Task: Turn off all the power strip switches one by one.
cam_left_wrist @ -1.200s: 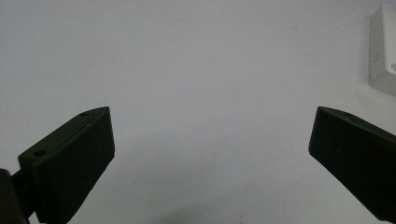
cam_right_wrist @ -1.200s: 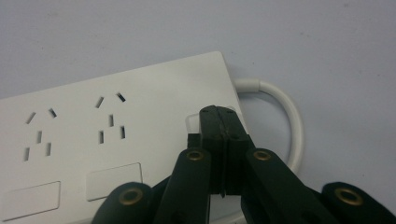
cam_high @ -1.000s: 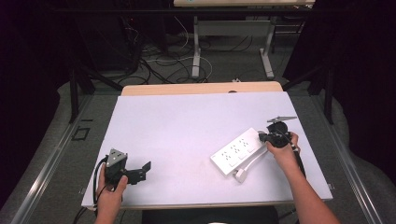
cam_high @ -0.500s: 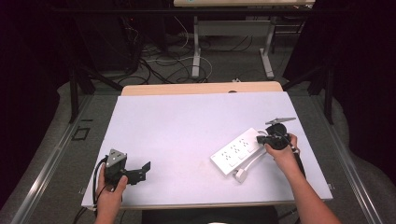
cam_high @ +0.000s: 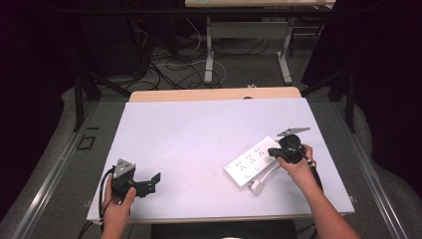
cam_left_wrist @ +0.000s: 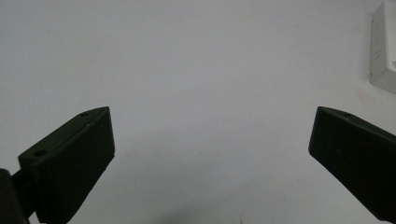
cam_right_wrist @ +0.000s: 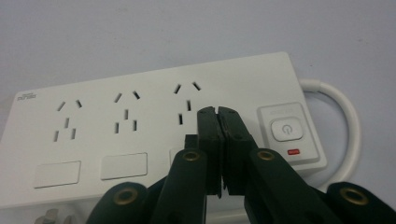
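Two grippers: right gripper [cam_right_wrist: 218, 112] jaws clenched empty over power strip [cam_right_wrist: 140, 135]; left gripper [cam_left_wrist: 210, 140] jaws released above table [cam_high: 199, 129].

Quick count of my setup: one power strip [cam_high: 251, 163] on the table [cam_high: 199, 129], sitting toward the right edge nearer the front. On its face I count three socket groups [cam_right_wrist: 126, 112] in a row, three blank rectangular tabs [cam_right_wrist: 123, 165] under them along the near side, one power button [cam_right_wrist: 284, 129] at the end, and one little red mark [cam_right_wrist: 293, 151] right below that button. One white cable [cam_right_wrist: 345, 126] loops out of the button end. Two grippers total, my left gripper [cam_high: 149, 183] by the front left corner and my right gripper [cam_right_wrist: 218, 114] over the strip. Two black jaws each, so four jaws.
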`<state>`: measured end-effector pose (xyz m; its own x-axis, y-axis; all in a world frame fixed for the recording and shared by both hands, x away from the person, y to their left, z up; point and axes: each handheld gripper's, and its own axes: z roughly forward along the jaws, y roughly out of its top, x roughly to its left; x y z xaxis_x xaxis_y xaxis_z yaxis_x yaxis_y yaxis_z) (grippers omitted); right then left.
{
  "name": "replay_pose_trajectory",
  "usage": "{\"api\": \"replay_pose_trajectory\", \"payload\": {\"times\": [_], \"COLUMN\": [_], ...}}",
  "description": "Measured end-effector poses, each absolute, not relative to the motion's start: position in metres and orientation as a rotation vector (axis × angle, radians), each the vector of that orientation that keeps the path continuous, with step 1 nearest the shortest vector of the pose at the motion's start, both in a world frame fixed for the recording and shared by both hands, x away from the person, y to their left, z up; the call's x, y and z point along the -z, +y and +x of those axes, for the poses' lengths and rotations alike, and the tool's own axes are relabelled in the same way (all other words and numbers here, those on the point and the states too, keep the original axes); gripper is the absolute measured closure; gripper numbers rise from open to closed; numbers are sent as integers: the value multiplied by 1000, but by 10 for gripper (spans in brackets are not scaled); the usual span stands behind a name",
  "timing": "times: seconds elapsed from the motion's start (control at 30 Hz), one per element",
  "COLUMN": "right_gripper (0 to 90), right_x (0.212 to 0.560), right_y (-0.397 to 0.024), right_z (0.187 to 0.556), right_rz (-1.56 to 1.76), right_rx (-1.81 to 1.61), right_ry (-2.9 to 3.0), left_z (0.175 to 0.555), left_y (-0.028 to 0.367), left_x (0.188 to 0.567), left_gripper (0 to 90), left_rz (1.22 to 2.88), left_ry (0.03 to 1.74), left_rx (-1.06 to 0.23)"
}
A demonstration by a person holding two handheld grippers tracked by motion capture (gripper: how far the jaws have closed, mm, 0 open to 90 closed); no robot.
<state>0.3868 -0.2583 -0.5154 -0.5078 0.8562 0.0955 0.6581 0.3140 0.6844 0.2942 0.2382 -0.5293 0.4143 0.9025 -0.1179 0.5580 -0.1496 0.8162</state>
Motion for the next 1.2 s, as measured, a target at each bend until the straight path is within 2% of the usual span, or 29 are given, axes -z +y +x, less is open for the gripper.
{"api": "replay_pose_trajectory", "payload": {"times": [1.2], "right_gripper": [878], "right_x": [524], "right_y": [-245], "right_z": [377], "right_rz": [1360], "right_rx": [-962], "right_ry": [2375], "left_z": [294], "left_y": [238], "left_x": [529], "left_gripper": [3], "left_rz": [1830], "left_ry": [1254], "left_rx": [-506]}}
